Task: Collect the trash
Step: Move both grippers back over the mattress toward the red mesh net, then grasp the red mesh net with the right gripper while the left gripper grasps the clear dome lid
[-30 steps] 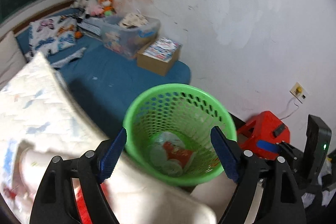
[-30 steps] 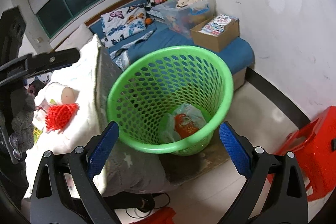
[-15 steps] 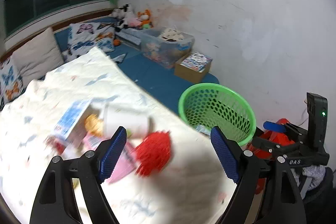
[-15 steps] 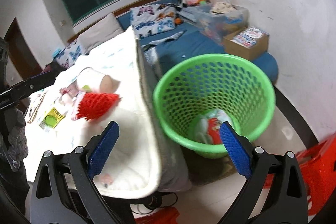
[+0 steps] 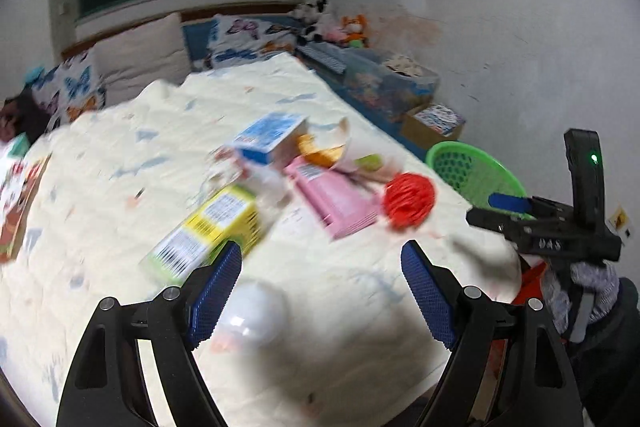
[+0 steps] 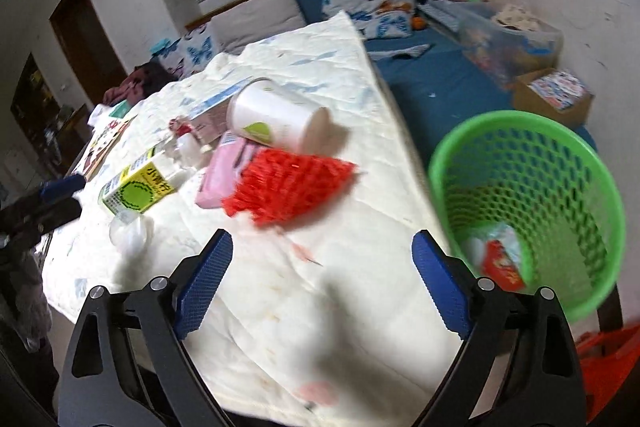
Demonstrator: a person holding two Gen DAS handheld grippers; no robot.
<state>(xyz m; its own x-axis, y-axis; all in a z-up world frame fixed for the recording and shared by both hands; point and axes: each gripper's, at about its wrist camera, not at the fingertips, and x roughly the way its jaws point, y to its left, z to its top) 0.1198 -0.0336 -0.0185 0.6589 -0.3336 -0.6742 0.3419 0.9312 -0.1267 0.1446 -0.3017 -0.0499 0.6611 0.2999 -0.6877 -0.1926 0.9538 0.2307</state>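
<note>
Trash lies on the cream quilt (image 5: 120, 167): a yellow-green carton (image 5: 208, 227), a pink packet (image 5: 332, 199), a red net ball (image 5: 408, 201), a blue-white carton (image 5: 272, 139) and a white round piece (image 5: 256, 311). My left gripper (image 5: 320, 267) hovers open over the quilt's near edge, holding nothing. In the right wrist view my right gripper (image 6: 322, 247) hangs just short of the red net (image 6: 288, 187) and a white cup (image 6: 280, 121). Its jaws are closing with nothing between them. The green basket (image 6: 516, 115) stands to the right of the bed with wrappers (image 6: 496, 255) inside.
Behind the basket lies a blue mattress (image 6: 432, 87) with a clear storage box (image 6: 508, 43) and a cardboard box (image 6: 552, 95). Something red (image 6: 608, 367) stands on the floor at the lower right. Pillows (image 5: 140, 55) line the far wall under the window.
Both views have swung left, from looking into the green basket to looking over the trash on the quilt. The right jaws have narrowed a little.
</note>
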